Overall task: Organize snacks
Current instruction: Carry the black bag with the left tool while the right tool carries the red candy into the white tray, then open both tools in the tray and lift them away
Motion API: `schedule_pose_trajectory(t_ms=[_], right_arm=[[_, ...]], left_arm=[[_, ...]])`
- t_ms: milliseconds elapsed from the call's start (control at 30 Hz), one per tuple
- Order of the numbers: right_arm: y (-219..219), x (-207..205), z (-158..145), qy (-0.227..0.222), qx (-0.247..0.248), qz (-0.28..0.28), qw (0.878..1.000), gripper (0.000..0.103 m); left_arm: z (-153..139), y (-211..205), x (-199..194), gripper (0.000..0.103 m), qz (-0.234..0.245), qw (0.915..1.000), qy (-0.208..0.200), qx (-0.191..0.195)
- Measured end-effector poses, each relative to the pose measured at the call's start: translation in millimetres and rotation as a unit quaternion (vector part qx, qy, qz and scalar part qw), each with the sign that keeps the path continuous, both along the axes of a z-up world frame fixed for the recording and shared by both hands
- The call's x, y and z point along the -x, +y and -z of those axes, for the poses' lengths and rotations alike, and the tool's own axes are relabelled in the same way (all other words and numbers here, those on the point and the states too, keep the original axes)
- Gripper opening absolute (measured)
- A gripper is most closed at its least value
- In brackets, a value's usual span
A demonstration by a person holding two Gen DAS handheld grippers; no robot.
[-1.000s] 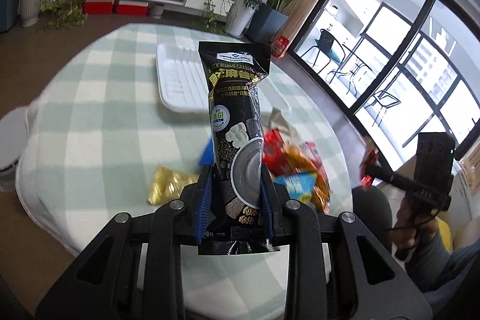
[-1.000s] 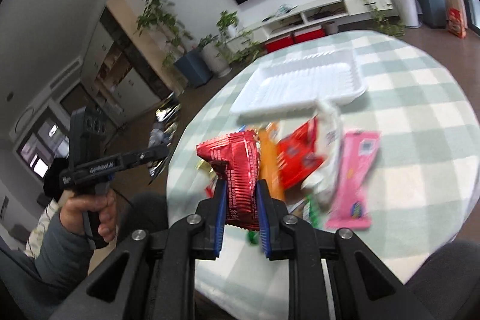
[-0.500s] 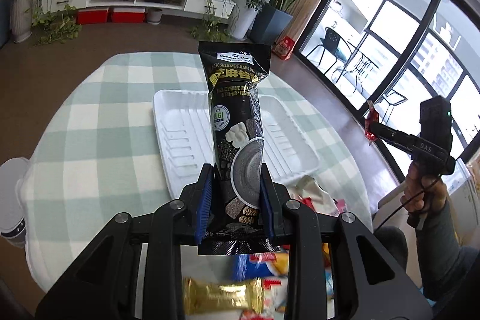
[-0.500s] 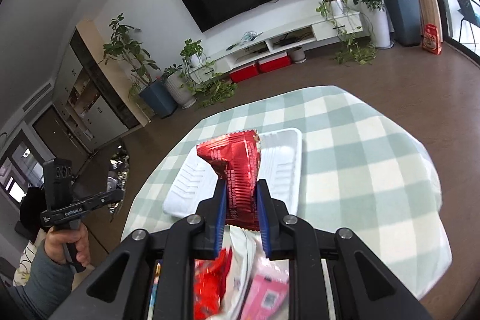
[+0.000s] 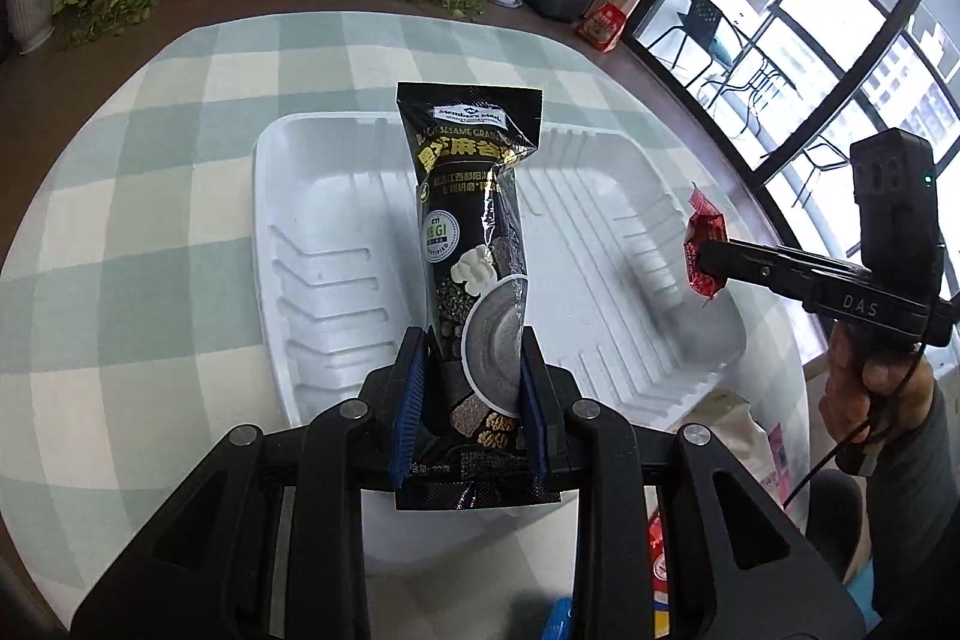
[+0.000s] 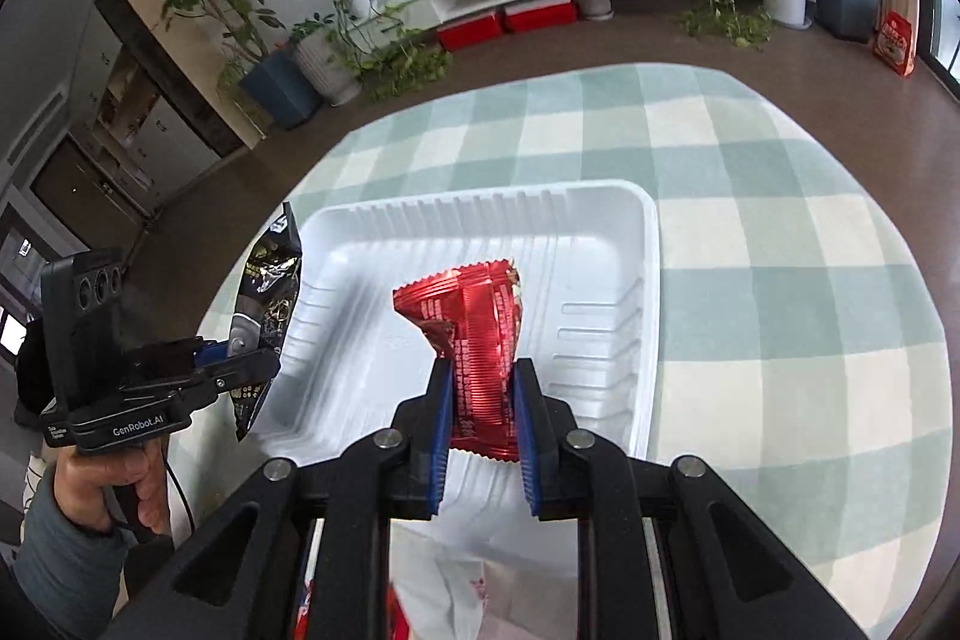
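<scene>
I have both grippers out over the white foam tray [image 5: 336, 244], which sits on the green-and-cream checked tablecloth [image 5: 150, 196].

My left gripper [image 5: 472, 400] is clenched on a black sesame grain powder pouch [image 5: 474, 220]. The blue pads [image 5: 409, 400] pinch its lower part, and the pouch stands upright between them, its top seal reaching over the far rim of the tray. A short flap of the pouch hangs below the pads. From the right wrist camera I see the same pouch [image 6: 270, 304] edge-on at the tray's left side, with the left gripper [image 6: 240, 370] and the hand [image 6: 108, 484] holding it just outside the tray wall.

My right gripper [image 6: 480, 412] is clamped on a red ribbed snack wrapper [image 6: 480, 334], crumpled at its top and held over the middle of the tray [image 6: 600, 232]. In the left wrist view that gripper [image 5: 711, 259] comes in from the tray's right side, the red wrapper [image 5: 703, 250] pinched at its tip above the tray's right wall.

At the tray's near edge more snacks lie on the cloth: a white packet [image 6: 456, 580] just below the right gripper, and a pink packet [image 5: 780, 460] and a red one [image 5: 657, 550] by the tray's near right corner, both partly hidden by the left gripper's frame.
</scene>
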State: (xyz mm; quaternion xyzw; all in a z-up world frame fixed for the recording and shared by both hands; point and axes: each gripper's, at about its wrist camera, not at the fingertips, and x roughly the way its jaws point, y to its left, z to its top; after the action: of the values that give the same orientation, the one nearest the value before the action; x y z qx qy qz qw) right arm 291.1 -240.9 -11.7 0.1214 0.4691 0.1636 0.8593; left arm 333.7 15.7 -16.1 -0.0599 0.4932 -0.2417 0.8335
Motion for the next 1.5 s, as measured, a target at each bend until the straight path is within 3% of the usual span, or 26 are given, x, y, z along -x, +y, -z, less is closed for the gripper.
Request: schedule_pose_trajectory(t_ms=[333, 700, 967, 1000, 1133, 1200, 1267, 1367, 1433, 1500], right_arm=[[3.2, -10.9, 23.8, 0.026, 0.025, 0.005, 0.999, 0.021], [4.4, -10.6, 33.0, 0.027, 0.051, 0.015, 0.998, 0.022], [5.7, -5.9, 24.3, 0.006, 0.067, 0.017, 0.998, 0.039], [4.9, -4.0, 20.7, 0.0, 0.07, 0.019, 0.997, 0.041], [-6.6, 10.3, -5.0, -0.03, 0.056, 0.032, 0.997, 0.059], [-15.8, 23.3, -23.2, -0.054, 0.044, 0.043, 0.997, 0.065], [-28.5, 42.2, -43.6, -0.088, 0.021, 0.057, 0.994, 0.078], [-49.7, 81.2, -69.1, -0.141, -0.038, 0.078, 0.986, 0.096], [-57.9, 106.0, -76.8, -0.158, -0.076, 0.087, 0.981, 0.103], [-62.8, 128.8, -77.7, -0.161, -0.1, 0.094, 0.977, 0.103]], left_arm=[[30.5, -16.8, -18.8, 0.027, 0.006, 0.9987, 0.014, -0.048], [32.5, -29.1, -16.2, 0.027, 0.002, 0.997, -0.001, -0.078], [16.1, -23.7, -4.4, 0.028, -0.002, 0.9981, -0.017, -0.06], [10.6, -21.1, -0.8, 0.03, -0.003, 0.9983, -0.024, -0.053], [-20.5, -4.3, 23.8, 0.076, -0.01, 0.9974, -0.07, -0.014], [-35.8, 10.0, 40.2, 0.083, -0.016, 0.9956, -0.091, 0.017], [-48.0, 24.8, 59.0, 0.098, -0.023, 0.993, -0.109, 0.041], [-62.5, 44.4, 97.6, 0.103, -0.028, 0.9849, -0.161, 0.058], [-68.0, 54.4, 127.4, 0.103, -0.04, 0.9796, -0.189, 0.056], [-68.4, 56.4, 155.2, 0.103, -0.041, 0.982, -0.182, 0.032]])
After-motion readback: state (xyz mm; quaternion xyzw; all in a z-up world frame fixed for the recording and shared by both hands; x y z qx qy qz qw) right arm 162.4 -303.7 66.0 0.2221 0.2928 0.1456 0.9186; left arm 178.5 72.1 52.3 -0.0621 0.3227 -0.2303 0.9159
